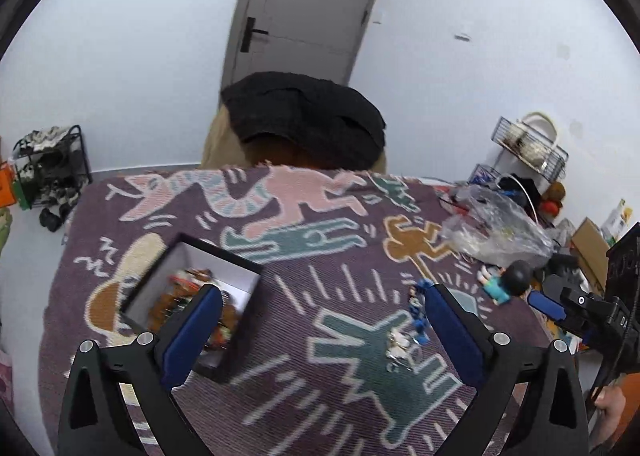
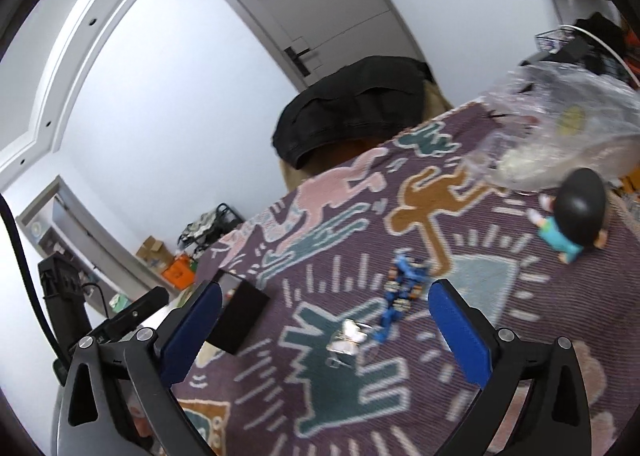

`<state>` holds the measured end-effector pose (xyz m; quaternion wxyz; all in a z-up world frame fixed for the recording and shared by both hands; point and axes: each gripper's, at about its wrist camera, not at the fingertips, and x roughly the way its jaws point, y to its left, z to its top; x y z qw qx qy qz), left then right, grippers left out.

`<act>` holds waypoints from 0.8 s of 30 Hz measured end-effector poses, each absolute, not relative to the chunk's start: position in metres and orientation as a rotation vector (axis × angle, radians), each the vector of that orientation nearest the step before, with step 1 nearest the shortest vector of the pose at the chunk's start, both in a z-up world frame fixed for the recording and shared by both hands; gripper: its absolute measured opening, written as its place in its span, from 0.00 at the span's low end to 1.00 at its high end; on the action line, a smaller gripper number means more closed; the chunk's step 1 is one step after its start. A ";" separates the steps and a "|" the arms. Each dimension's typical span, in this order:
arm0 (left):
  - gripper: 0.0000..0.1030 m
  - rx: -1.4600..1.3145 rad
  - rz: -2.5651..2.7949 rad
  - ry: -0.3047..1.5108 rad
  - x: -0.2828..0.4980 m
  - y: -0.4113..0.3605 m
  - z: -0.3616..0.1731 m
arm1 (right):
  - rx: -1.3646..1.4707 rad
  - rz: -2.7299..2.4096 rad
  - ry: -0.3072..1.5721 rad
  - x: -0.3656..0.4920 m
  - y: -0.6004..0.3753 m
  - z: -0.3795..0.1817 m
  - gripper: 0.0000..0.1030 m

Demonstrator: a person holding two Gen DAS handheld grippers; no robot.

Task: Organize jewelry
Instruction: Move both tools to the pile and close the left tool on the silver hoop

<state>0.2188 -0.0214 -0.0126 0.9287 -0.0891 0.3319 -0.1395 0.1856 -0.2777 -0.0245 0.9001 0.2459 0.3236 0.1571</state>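
On the purple woven blanket [image 1: 320,288] with the cartoon figures, seen from the left wrist camera, a black box [image 1: 192,296] with a white inside sits over toward the left edge. It's open on top and holds a jumble of small colourful jewelry bits, too blurry to sort out. Left gripper [image 1: 324,320] hangs above the blanket with its blue-padded jaws spread wide, nothing between them. Just right of the box, on a teal figure in the weave, lies a small pile of silvery jewelry [image 1: 400,348], and a blue beaded piece [image 1: 418,308] sits just beyond it. Further right are a little figurine [image 1: 508,280] with a round dark head and a crinkly clear plastic bag [image 1: 496,228]. The right gripper [image 1: 560,308] pokes in at that side. Past the box's far side, a dark garment [image 1: 304,120] is draped over a chair, then a white wall and a grey door [image 1: 312,8].

From the right wrist camera, the right gripper [image 2: 324,324] is also released, jaws wide and empty. The black box [image 2: 240,316] shows only its matte dark side by the left finger. Right of the box is the silvery jewelry [image 2: 348,336], with the blue beaded piece [image 2: 400,288] touching or nearly touching it. The figurine [image 2: 576,216] and plastic bag [image 2: 568,128] sit well beyond.
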 end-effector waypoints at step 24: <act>0.68 0.045 -0.390 0.936 0.232 -0.137 -0.100 | 0.574 0.270 0.737 0.165 -0.340 -0.080 0.82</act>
